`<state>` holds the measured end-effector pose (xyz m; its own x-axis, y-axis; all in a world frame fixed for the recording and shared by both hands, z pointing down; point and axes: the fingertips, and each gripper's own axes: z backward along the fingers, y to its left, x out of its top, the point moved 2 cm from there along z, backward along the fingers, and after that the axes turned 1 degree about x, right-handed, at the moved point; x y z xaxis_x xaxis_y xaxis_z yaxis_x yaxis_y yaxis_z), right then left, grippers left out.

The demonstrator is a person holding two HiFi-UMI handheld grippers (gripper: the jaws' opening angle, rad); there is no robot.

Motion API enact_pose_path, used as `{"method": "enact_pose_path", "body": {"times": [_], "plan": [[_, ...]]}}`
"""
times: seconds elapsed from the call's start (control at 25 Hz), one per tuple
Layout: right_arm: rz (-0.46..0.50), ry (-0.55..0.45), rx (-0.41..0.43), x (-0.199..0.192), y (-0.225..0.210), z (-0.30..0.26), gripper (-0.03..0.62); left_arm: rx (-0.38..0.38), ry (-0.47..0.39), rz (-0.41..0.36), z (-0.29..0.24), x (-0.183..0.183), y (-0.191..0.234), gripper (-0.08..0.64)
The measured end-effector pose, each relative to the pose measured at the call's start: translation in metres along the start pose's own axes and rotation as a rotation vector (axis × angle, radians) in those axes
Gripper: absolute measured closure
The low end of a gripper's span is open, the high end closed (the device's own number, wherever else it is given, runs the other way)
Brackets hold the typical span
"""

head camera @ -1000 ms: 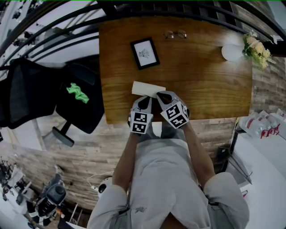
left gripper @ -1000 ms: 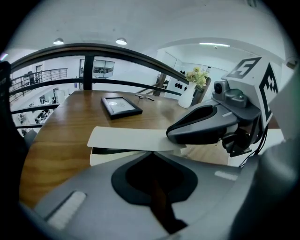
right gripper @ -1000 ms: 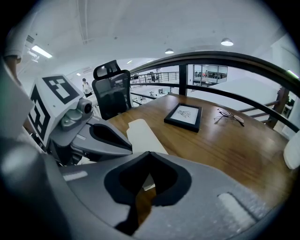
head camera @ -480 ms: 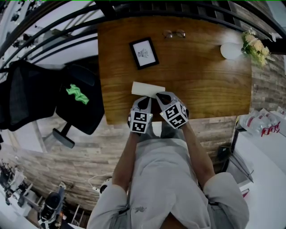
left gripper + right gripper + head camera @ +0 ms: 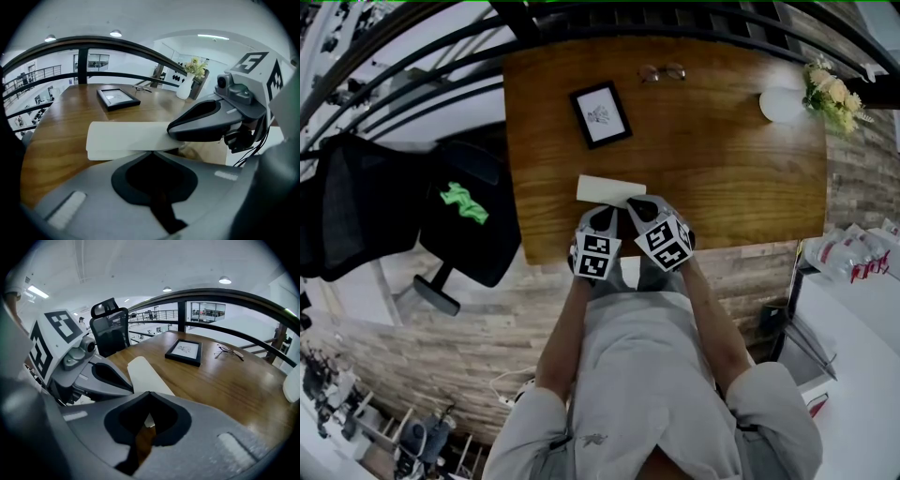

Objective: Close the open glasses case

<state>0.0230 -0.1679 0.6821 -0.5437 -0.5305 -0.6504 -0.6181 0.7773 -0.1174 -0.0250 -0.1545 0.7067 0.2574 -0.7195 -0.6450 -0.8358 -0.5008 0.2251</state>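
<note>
A white glasses case (image 5: 609, 189) lies on the wooden table (image 5: 731, 178) near its front edge. In the left gripper view the case (image 5: 126, 139) shows a seam along its long side, and lid and base lie close together. My left gripper (image 5: 602, 216) is shut, with its tips (image 5: 151, 152) at the case's near edge. My right gripper (image 5: 639, 202) is also shut. It shows in the left gripper view as a dark jaw (image 5: 201, 124) resting over the case's right end. In the right gripper view the case (image 5: 144, 378) runs away from the right gripper's tips (image 5: 149, 393).
A black picture frame (image 5: 602, 114) lies on the table beyond the case. A pair of glasses (image 5: 664, 71) sits near the far edge. At the far right stands a white vase (image 5: 781, 105) with flowers (image 5: 831, 94). A black office chair (image 5: 469, 220) stands left of the table.
</note>
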Motion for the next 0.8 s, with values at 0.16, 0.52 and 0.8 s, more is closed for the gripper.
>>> {"method": "enact_pose_path", "body": {"times": [0.16,0.52,0.8], "plan": [[-0.006,-0.017,-0.024,0.001,-0.001,0.001,0.589,-0.004,0.002,-0.008,0.002,-0.002,0.002,0.540],[-0.070,-0.137,-0.116,0.020,-0.014,0.040,0.589,0.008,-0.117,-0.033,0.035,0.028,0.016,0.540],[-0.085,-0.295,-0.201,0.067,-0.025,0.090,0.589,0.047,-0.288,-0.079,0.082,0.088,0.029,0.540]]}}
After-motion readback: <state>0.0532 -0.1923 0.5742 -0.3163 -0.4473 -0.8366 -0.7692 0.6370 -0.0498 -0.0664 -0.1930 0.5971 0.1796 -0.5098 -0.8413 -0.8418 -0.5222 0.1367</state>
